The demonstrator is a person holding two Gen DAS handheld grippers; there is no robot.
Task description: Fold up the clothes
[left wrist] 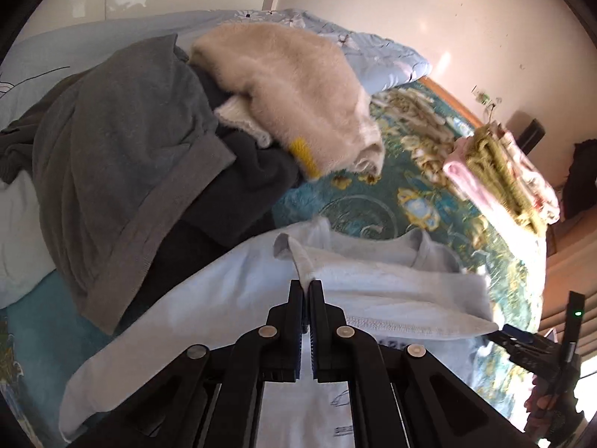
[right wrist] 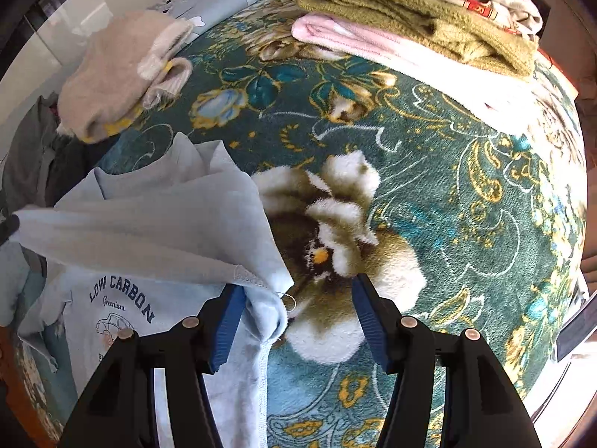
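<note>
A pale blue T-shirt (left wrist: 231, 298) printed "LOW CARBON" lies on a green floral blanket (right wrist: 429, 194) on a bed. My left gripper (left wrist: 308, 284) is shut on a raised edge of the shirt, and a fold of fabric runs up from its fingertips. My right gripper (right wrist: 298, 291) stands open over the blanket. The shirt's stitched hem corner (right wrist: 261, 291) rests against the blue pad of its left finger (right wrist: 227, 321). The same shirt (right wrist: 149, 231) is partly folded over on itself. The right gripper (left wrist: 530, 339) shows at the right edge of the left wrist view.
A heap of unfolded clothes sits at the left: a grey garment (left wrist: 123, 156), dark ones under it, and a cream fuzzy sweater (left wrist: 294, 100). A stack of folded items, pink and olive towels (right wrist: 410, 30), lies at the blanket's far side. A pale blue pillow (left wrist: 373, 52) is behind.
</note>
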